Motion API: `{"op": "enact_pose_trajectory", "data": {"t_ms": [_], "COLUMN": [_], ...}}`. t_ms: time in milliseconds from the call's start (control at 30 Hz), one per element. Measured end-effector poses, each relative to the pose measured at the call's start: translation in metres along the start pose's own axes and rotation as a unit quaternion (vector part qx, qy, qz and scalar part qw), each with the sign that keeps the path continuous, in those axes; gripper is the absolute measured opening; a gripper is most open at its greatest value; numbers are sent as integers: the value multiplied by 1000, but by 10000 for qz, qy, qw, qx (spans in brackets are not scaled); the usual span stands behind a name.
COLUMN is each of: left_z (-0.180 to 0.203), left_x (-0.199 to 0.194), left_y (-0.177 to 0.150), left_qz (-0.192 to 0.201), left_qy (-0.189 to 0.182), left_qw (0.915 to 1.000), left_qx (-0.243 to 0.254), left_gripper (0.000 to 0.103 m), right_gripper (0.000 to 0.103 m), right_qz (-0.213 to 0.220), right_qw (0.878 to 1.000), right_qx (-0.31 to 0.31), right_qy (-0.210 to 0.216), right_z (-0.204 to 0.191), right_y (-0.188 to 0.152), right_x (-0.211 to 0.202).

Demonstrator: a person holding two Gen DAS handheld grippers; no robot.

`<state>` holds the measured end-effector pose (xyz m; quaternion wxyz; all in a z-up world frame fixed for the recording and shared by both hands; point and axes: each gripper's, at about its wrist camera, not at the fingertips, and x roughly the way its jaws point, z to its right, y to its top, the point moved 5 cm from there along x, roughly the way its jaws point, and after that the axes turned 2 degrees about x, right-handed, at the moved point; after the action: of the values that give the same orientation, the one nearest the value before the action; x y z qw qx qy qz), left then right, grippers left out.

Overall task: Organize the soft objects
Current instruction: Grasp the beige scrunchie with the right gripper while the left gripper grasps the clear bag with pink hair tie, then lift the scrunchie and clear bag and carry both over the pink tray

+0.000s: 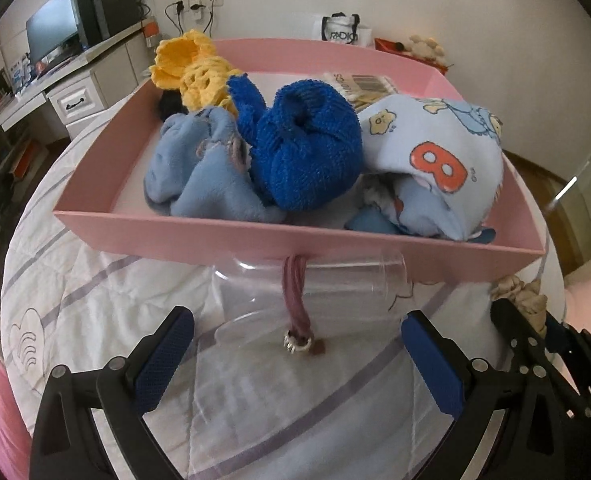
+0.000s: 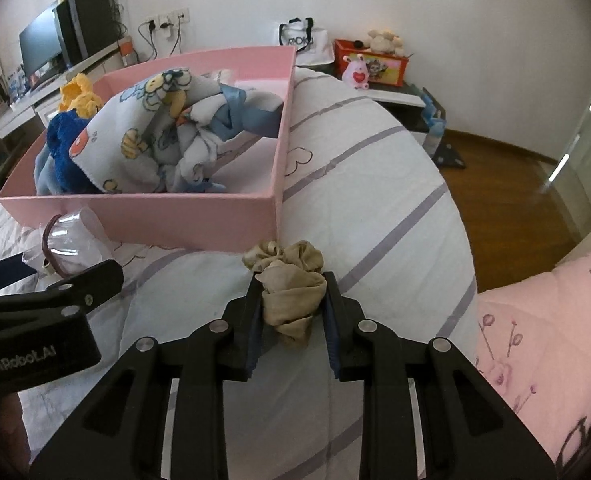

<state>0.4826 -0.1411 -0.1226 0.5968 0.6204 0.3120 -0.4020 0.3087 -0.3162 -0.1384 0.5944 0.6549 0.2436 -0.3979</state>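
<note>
One beige scrunchie (image 2: pixel 293 292) clamped in R tool (image 2: pixel 293 304) (bunched, no clear axis).

The white tote bag (image 1: pixel 345 32) by the wall reads "RADIO". The printed cloth (image 1: pixel 435 148) shows an orange "8". The left gripper (image 2: pixel 35 320) body says "GenRobot.AI".

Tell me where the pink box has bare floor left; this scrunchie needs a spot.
Bare floor shows along the pink box far right corner, behind the cartoon-print cloth. The left and middle are crowded: blue knit bundle, light blue fleece, yellow crochet.
</note>
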Motion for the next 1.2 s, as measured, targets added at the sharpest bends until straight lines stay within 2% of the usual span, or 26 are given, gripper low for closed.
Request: {"op": "enact_pose_trajectory", "data": {"t_ms": [467,567,700,967,1200], "left_z": [13,19,26,18,10], "left_x": [22,24,20,17,3], "left_y": [13,13,10,3,-4], "left_qz": [-67,37,143,191,243], "left_qy": [290,262,180,50,37], "left_qw": [9992,9995,9997,9998,9996], "left_qx": [-258,-198,-25,-19,119], "left_gripper": [103,98,80,78,78], "right_gripper": [25,25,25,25,23], "right_qz": [110,125,134,115,50], "right_qw": [9999,9999,9999,9999,9998], "right_qx": [-32,-33,-17,9,-105], "right_qy": [61,87,90,74,-169], "right_z": [3,4,4,3,-6], "right_y": [2,2,2,2,2], "right_x": [7,7,7,6,1]}}
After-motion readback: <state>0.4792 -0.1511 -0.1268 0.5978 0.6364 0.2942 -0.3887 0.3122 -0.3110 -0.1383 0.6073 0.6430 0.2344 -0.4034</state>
